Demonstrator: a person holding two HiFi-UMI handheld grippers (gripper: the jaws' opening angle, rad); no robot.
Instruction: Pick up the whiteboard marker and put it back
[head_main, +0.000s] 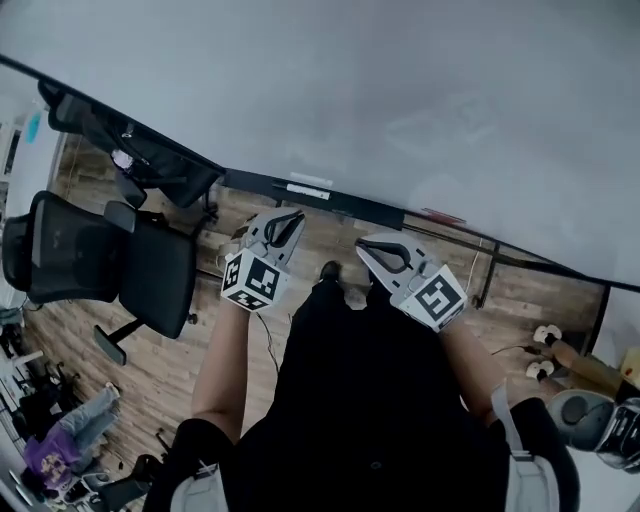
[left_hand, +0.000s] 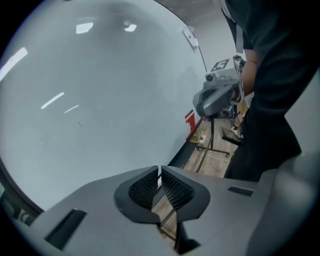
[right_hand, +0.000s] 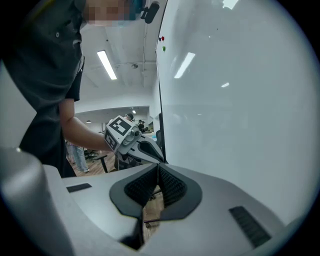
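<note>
A large whiteboard (head_main: 350, 90) fills the top of the head view, with a dark ledge (head_main: 380, 208) along its lower edge. On that ledge lie a slim white item (head_main: 308, 190), possibly the marker, and a small red item (head_main: 440, 214); the red item (left_hand: 190, 120) also shows in the left gripper view. My left gripper (head_main: 290, 222) hovers just short of the ledge, jaws shut with nothing held. My right gripper (head_main: 368, 245) hangs beside it, also shut and empty. Each gripper view shows the other gripper: the right gripper (left_hand: 217, 95) and the left gripper (right_hand: 127, 137).
A black office chair (head_main: 110, 265) stands on the wooden floor at the left. The whiteboard's stand leg (head_main: 485, 280) and a pair of slippers (head_main: 542, 350) are at the right. The person's black-clothed body (head_main: 370, 400) fills the lower middle.
</note>
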